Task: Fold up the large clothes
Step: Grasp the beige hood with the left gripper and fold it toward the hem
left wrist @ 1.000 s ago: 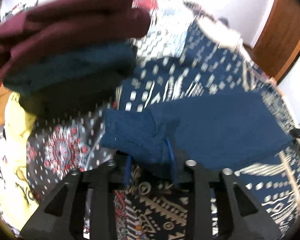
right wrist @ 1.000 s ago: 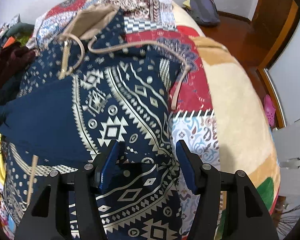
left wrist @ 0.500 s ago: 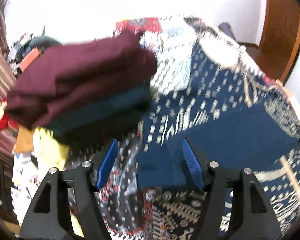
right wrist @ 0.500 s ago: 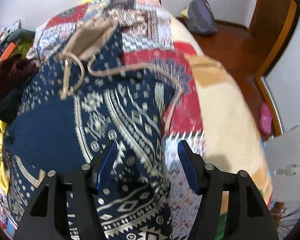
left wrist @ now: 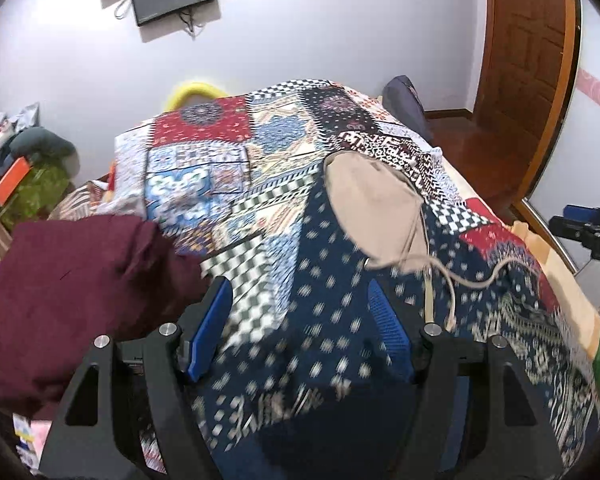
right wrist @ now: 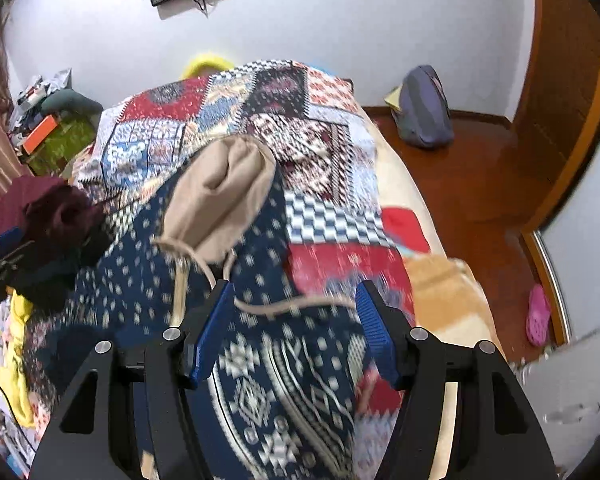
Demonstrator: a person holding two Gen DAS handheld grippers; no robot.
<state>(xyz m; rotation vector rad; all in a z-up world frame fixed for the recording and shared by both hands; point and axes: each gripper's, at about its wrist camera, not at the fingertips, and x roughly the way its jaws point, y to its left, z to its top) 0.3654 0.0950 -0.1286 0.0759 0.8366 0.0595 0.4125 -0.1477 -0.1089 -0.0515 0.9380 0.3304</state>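
The navy patterned hoodie (right wrist: 260, 360) lies flat on the patchwork bed (right wrist: 332, 216), its long axis running up the mattress with the beige-lined hood (right wrist: 224, 200) pointing to twelve o'clock. Left tool (left wrist: 300, 328) released and empty; right tool (right wrist: 292, 328) likewise, gripping nothing. Folded maroon clothes (left wrist: 72, 304) sit at nine o'clock.

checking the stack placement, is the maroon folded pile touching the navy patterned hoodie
Cannot tell. In the left wrist view the maroon pile sits beside the navy hoodie, but a hand-held gripper finger covers their meeting edge.

Both wrist cams sat above the bed (left wrist: 204, 184), angled down toward the far wall, sharing the navy patterned hoodie (right wrist: 260, 380) close up.
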